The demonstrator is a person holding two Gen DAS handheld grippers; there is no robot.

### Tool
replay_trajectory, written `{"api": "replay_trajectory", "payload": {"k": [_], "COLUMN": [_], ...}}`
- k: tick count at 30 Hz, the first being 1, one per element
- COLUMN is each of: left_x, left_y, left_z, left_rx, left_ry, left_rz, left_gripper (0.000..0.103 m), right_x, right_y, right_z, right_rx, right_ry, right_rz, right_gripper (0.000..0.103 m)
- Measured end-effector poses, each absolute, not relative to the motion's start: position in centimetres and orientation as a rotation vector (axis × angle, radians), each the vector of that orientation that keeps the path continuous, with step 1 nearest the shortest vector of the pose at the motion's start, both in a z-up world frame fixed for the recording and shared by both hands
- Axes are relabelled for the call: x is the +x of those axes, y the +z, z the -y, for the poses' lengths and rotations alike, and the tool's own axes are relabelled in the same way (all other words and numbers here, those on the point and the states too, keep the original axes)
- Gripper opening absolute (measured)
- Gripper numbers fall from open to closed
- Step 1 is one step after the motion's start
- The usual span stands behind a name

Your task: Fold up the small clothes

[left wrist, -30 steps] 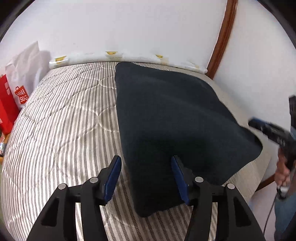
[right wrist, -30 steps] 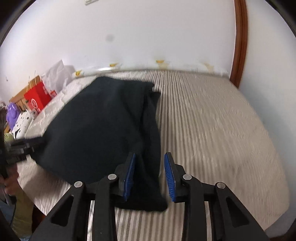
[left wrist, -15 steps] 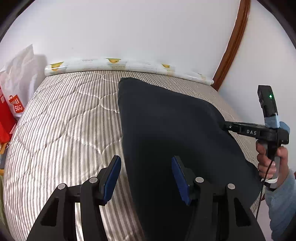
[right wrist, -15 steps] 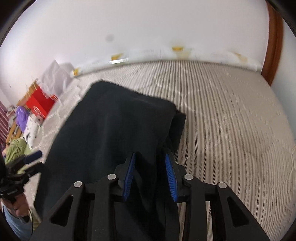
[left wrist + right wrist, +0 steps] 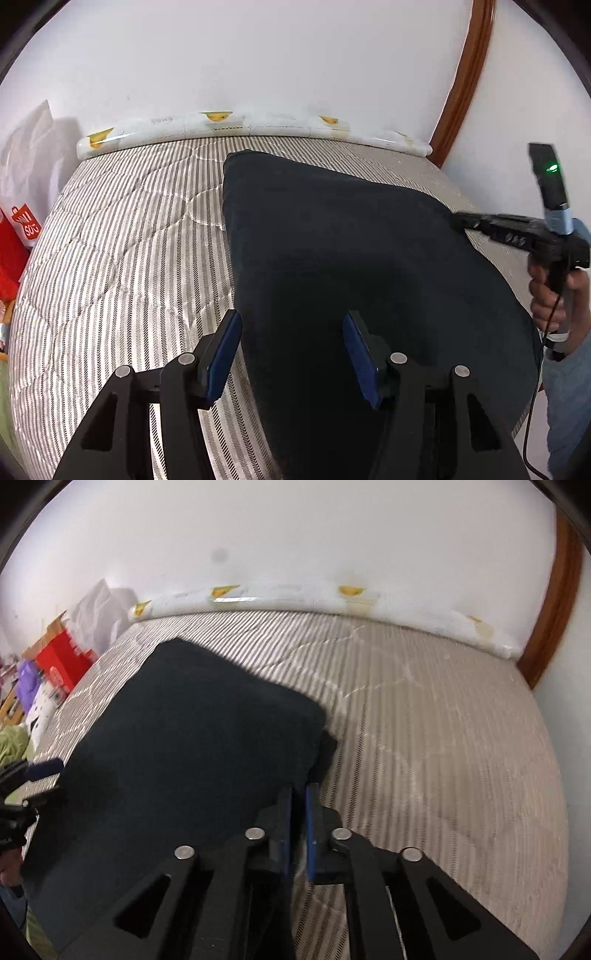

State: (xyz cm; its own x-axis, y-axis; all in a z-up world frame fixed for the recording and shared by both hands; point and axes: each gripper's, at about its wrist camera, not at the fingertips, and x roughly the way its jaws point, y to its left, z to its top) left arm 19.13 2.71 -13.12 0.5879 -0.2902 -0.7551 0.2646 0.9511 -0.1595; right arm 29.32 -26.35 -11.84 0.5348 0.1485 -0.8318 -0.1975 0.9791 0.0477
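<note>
Garment (image 5: pixel 362 258), dark and already doubled over, is lying flat on the striped bed (image 5: pixel 122 251), running from near the far edge back to the near edge and closer to the bed's right side. Right tongs (image 5: pixel 299 794) have just been closing and are now pressing together on the garment's right edge, about halfway along; cloth is sitting between the pads. Left tongs (image 5: pixel 291 354) are standing half spread over the garment's left edge near the near edge of the bed, one pad over bare bed, the other over cloth, pinching nothing.

My read: next fold is starting, and only one side is gripped. Getting it right:
- left tongs should be biting the left edge level with the right grip before any lift
- catch every layer, else the under layer, peeking out at the right edge, is going to slide
- lift both sides evenly, keep cloth taut, lay over, edges matching
- thick soft fabric, probably sagging in the middle
</note>
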Motion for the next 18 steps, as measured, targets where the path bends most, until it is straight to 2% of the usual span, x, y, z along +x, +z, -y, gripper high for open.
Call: {"api": "replay_trajectory", "payload": {"k": [6, 13, 18], "left_x": [19.8, 20.8, 21.6], "left_y": [-12.8, -12.8, -12.6], "left_z": [-2.7, -3.1, -3.5], "left_rx": [-0.022, -0.031, -0.023], "left_ry": [-0.305, -0.279, -0.256], "left_rz": [-0.878, -0.879, -0.878], "left_gripper": [0.054, 0.054, 0.055], "right_x": [29.0, 30.3, 29.5], "right_y": [-9.0, -13.5, -12.4], "right_z": [25.1, 22.7, 23.3], "right_rx": [-0.057, -0.154, -0.156], "right_ry": [0.234, 0.217, 0.177], "right_rz": [-0.877, -0.985, -0.964], "right_gripper": [0.016, 0.019, 0.021]}}
